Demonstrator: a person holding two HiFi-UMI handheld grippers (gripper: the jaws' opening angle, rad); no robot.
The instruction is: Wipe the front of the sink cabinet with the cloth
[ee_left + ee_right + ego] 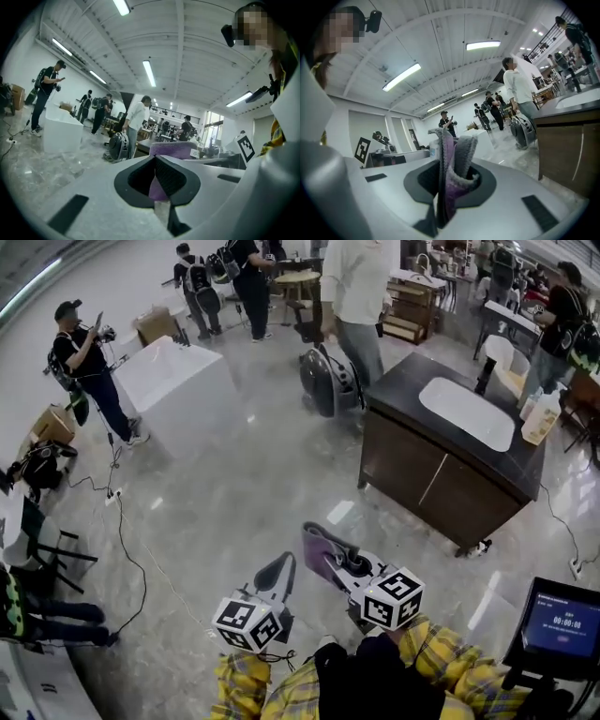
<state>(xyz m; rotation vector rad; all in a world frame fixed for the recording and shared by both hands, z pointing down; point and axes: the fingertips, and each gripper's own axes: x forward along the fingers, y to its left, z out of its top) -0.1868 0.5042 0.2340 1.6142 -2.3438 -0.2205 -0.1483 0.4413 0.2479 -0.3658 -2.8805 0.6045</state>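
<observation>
The person is standing well back from the sink cabinet (441,476), facing its dark wooden front across open floor. The wiping itself is not under way. This looks like the approach step, with the cloth picked up and nothing touching the doors.

The right gripper (450,174) is clamping the purple and grey cloth (455,161). Its jaws are pressing in on a bunched fold that is sticking up past the tips. In the head view the cloth (317,547) is hanging out on the cabinet side of that gripper, well short of the cabinet.

The left gripper (156,177) is hovering just beside it, on the side away from the cabinet. Its jaws are meeting at the tips. A thin purple sliver is showing low between the pads, and I cannot tell whether it is cloth.

I judge the next move calls for walking up to the cabinet, lowering the right gripper to door height and turning it. That would lay the cloth flat on the panel before any stroke begins.
</observation>
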